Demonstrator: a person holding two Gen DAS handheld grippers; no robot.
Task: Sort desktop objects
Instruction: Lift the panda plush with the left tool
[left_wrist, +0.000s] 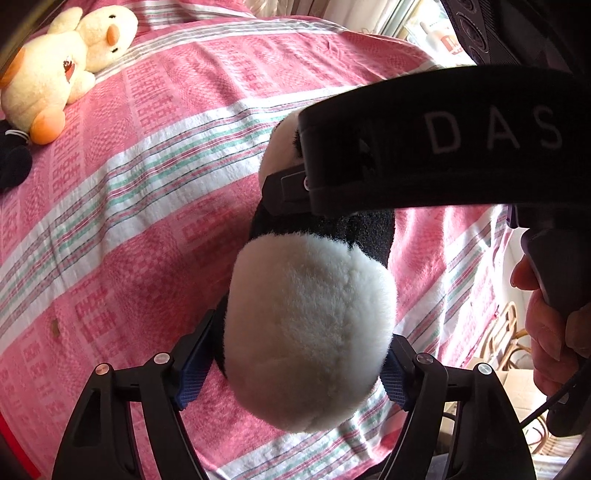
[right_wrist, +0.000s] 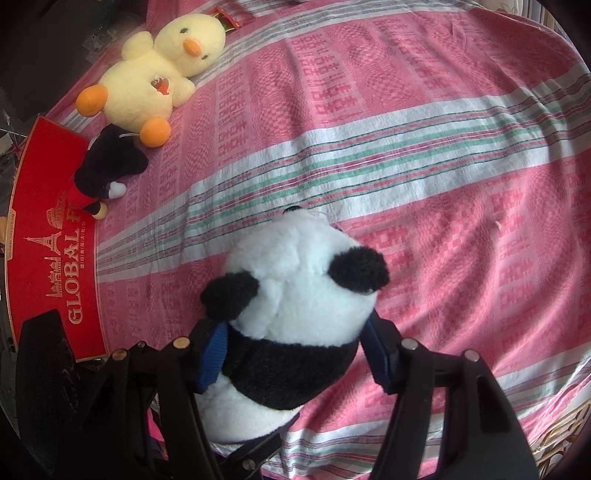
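Panda plush (right_wrist: 295, 295): gripped by left gripper (left_wrist: 295, 373) and right gripper (right_wrist: 295, 354) jaws together, above pink striped bedsheet (right_wrist: 424, 147)

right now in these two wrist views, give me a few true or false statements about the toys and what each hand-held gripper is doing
1. The panda plush is held between the fingers of both the left hand-held gripper and the right hand-held gripper. True.
2. The yellow duck plush is in a gripper. False: it lies free on the pink striped cloth.
3. A red box sits at the cloth's edge. True.
4. The small dark plush lies far from the duck. False: it lies right by the duck's orange foot.
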